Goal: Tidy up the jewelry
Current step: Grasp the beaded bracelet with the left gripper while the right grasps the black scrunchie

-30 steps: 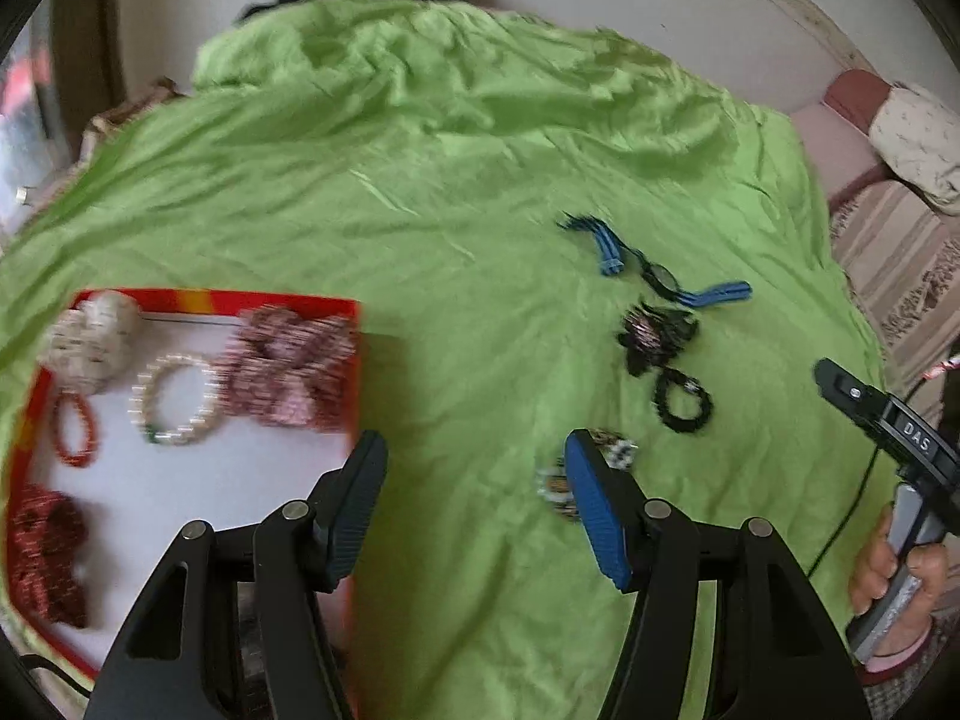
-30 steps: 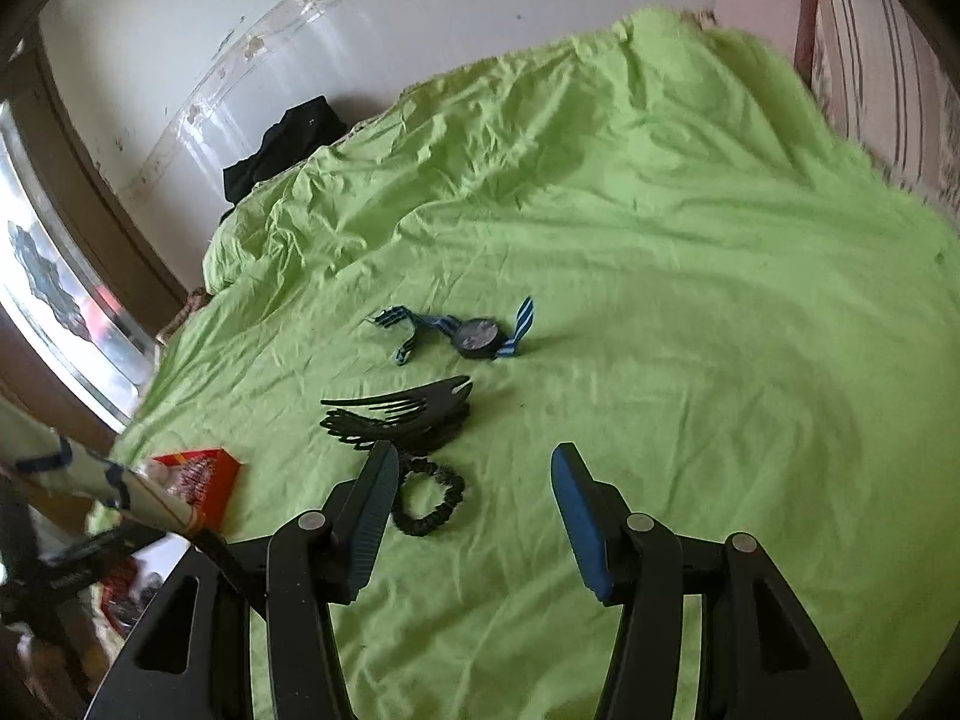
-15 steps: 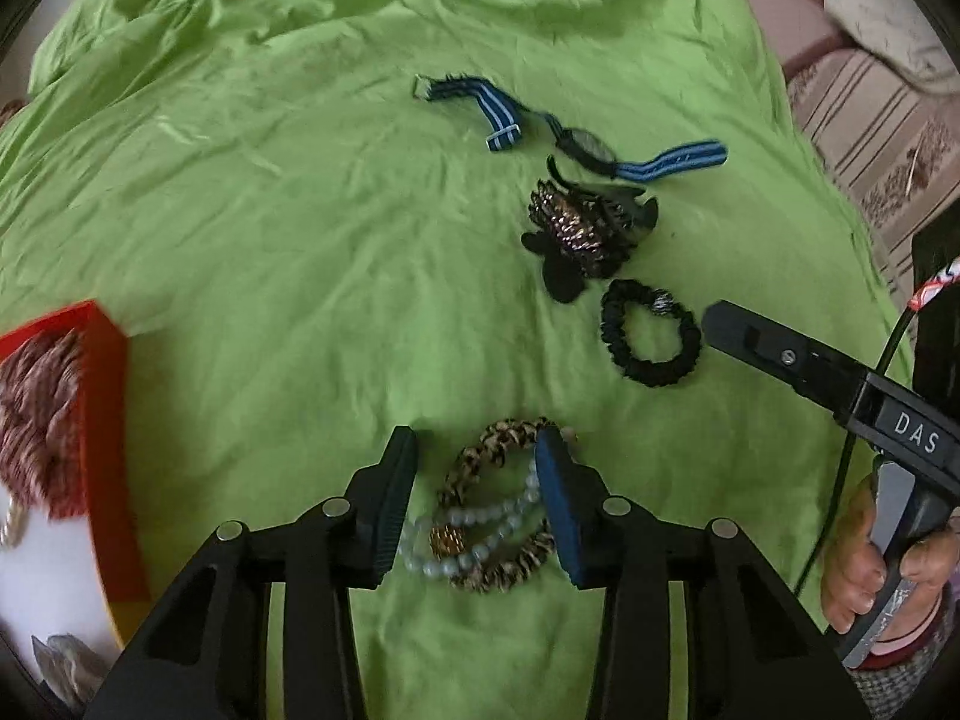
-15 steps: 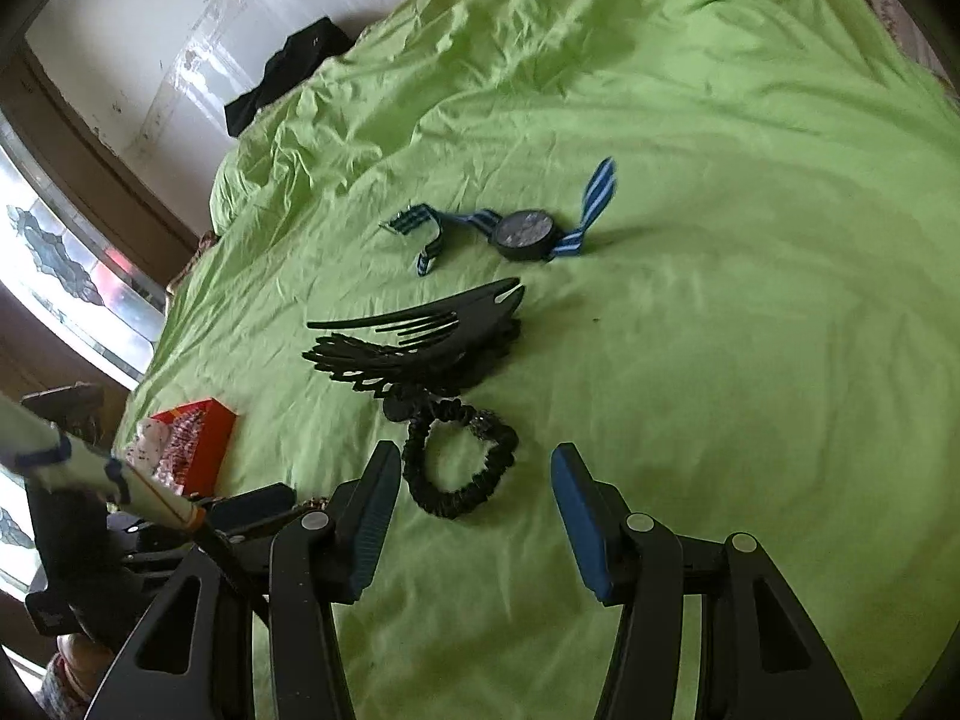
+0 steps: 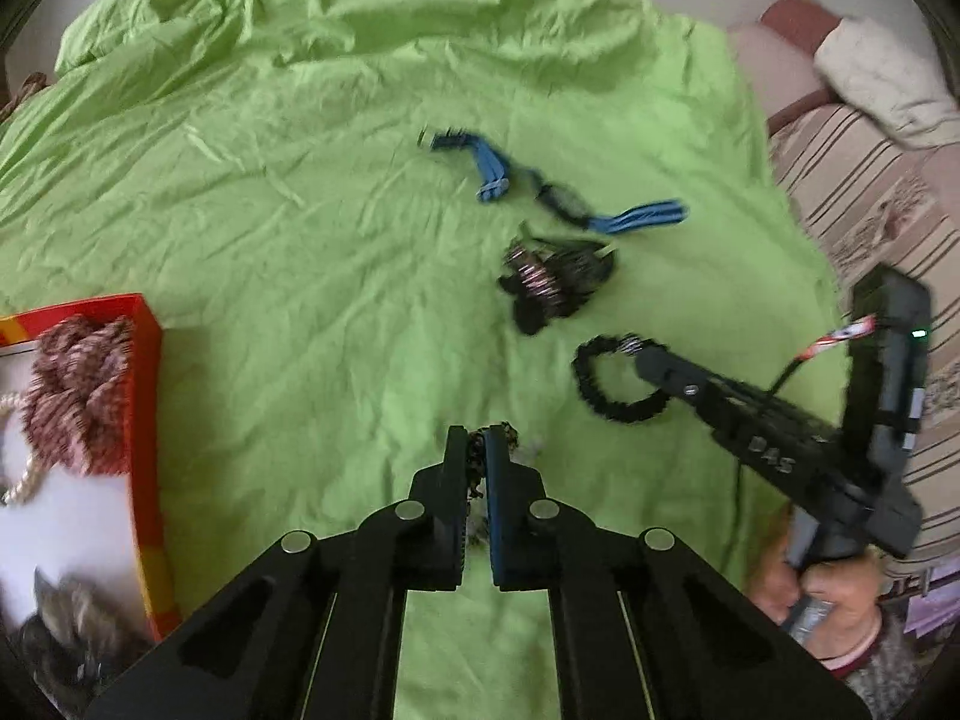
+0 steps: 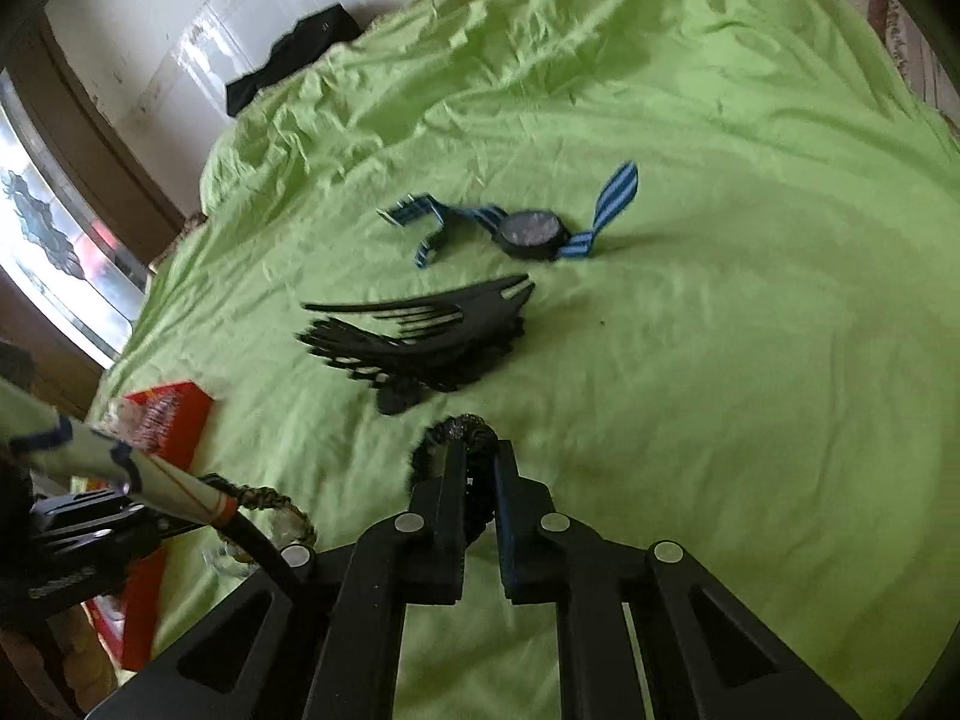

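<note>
My left gripper (image 5: 477,450) is shut on a leopard-print and bead bracelet bundle (image 5: 475,462), which also shows hanging in the right wrist view (image 6: 270,504). My right gripper (image 6: 480,459) is shut on a black scrunchie bracelet (image 6: 456,429), which also shows on the green sheet in the left wrist view (image 5: 606,378). A black hair claw (image 5: 552,282) and a blue-striped watch (image 5: 558,198) lie beyond on the sheet; the right wrist view shows the claw (image 6: 420,336) and watch (image 6: 531,231) too. A red-rimmed tray (image 5: 147,396) at the left holds scrunchies and a pearl bracelet.
The green sheet (image 5: 300,210) covers the bed. Striped cushions (image 5: 870,192) lie at the right edge. A dark cloth (image 6: 288,60) lies at the bed's far end by the wall. A window (image 6: 54,258) is at the left.
Both grippers have closed: the left on the bracelet bundle, the right on the black scrunchie bracelet. The left one has lifted slightly with the bundle.
</note>
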Demonstrator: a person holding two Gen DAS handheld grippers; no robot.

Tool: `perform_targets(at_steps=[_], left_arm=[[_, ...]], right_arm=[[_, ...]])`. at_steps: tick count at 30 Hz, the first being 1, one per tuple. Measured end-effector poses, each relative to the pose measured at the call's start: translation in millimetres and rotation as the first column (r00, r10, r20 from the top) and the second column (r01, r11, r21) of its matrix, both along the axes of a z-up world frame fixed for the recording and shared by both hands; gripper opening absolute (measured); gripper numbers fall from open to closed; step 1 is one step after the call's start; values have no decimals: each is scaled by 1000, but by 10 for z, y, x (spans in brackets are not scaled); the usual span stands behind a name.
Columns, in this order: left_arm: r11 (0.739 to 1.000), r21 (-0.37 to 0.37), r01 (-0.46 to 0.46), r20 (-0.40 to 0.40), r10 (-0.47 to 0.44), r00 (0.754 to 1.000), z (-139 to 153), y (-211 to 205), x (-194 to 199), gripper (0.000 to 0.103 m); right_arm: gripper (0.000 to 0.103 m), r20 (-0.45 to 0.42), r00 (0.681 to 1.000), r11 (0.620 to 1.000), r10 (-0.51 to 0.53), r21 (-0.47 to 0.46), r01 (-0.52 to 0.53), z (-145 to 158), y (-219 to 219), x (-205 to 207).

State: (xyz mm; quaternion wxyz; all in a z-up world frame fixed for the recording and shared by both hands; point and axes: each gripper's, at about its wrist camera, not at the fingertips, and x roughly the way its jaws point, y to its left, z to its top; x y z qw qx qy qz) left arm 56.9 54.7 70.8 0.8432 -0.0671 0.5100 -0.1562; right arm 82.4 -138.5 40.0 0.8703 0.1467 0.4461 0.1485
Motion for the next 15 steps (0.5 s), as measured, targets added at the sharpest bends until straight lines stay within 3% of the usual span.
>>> perform_targets(at_steps=[6,15], left_arm=[[996,-85,-27,67,32,997,482,149,-339,5],[992,-101,-69,161,84,983,1101,519,-943,5]], right_arm=[[9,57,998,1000,6,21,-7,290,-26,-293],[9,114,993,997,15,68,-22,580,-4,-685]])
